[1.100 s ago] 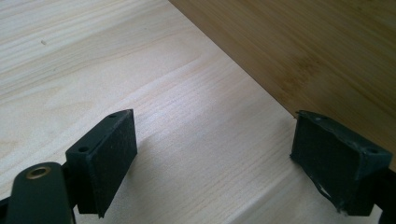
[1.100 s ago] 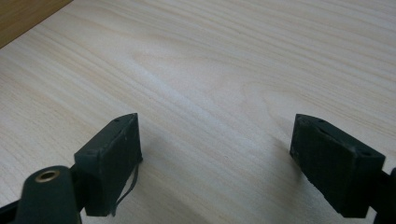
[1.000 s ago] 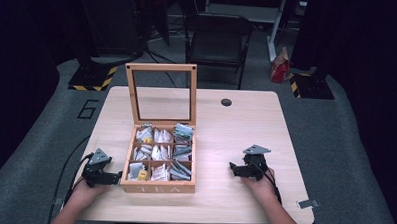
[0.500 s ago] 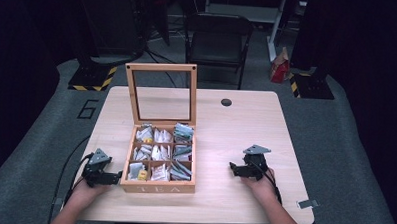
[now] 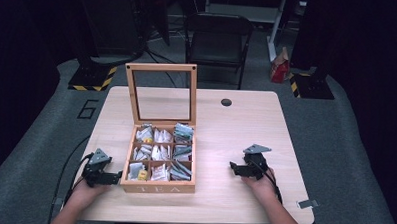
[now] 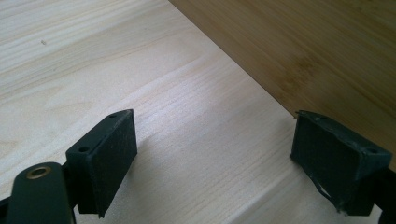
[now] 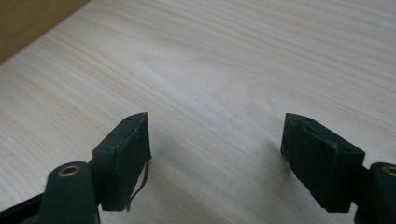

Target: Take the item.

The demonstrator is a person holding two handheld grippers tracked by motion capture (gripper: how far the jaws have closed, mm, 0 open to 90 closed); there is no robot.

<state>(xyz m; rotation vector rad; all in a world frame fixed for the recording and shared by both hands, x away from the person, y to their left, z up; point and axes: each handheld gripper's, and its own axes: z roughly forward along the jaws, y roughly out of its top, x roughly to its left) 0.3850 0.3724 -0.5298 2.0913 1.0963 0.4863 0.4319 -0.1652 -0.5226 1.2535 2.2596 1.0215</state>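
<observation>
Open tool [image 6: 212, 158], pale table [image 6: 93, 60], wooden box wall [image 6: 303, 42]

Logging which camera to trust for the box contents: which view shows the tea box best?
The high view: the whole wooden tea box, lid up, all nine compartments of tea bags visible. The left gripper view catches just a plain stretch of its side wall. The right gripper view has a brown sliver at the top-left corner, probably the box.

A pale wooden table [image 5: 236, 128] stands on a grey floor [image 5: 336, 127]. On it, left of centre near the front edge, sits an open wooden tea box [image 5: 158, 185] with its lid upright. A small dark disc [image 5: 226, 102] lies near the far edge.
</observation>
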